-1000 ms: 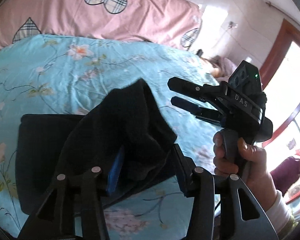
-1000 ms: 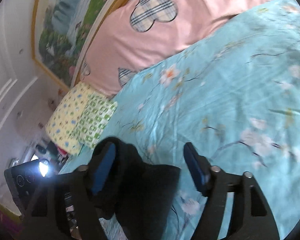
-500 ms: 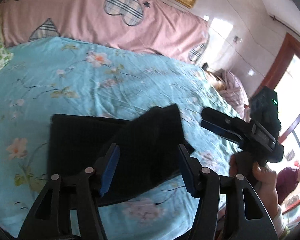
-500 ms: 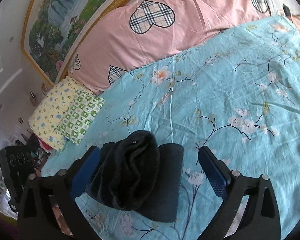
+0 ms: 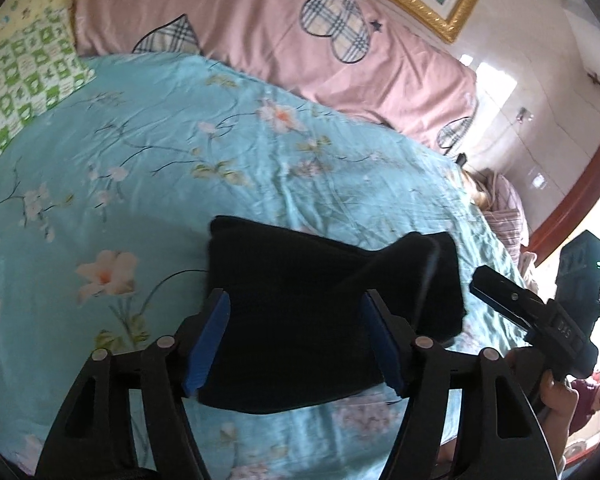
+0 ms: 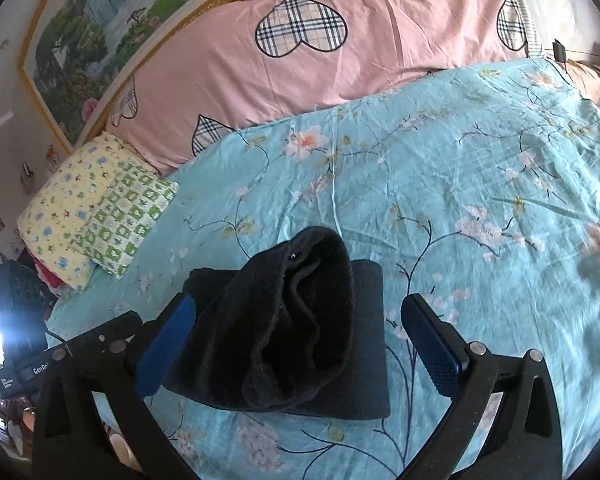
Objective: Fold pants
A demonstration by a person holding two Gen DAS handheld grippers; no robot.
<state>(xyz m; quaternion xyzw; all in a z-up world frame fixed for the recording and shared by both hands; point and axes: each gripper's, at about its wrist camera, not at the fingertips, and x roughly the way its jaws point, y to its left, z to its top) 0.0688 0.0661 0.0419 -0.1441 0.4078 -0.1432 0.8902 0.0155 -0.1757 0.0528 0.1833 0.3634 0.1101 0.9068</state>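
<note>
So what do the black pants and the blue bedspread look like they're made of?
Black pants: probably a thick fleece or plush knit, matte, with a fuzzy nap and soft, bulky folds. Floral bedspread: apparently a thin, smooth woven cotton or satin-like fabric, given its slight sheen and fine creases.

Both wrist views downward, near pants (image 5: pixel 324 320)

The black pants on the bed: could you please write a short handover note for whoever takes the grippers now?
Left gripper: open, jaws just widened, nothing held.
Right gripper: open wide, jaws just widened, nothing held.
Black pants: lying folded on the blue floral sheet, both grippers hovering above them.
Done: folded into a compact bundle and released.
Left: the top layer sits bunched and skewed; probably smooth or square it up.
</note>
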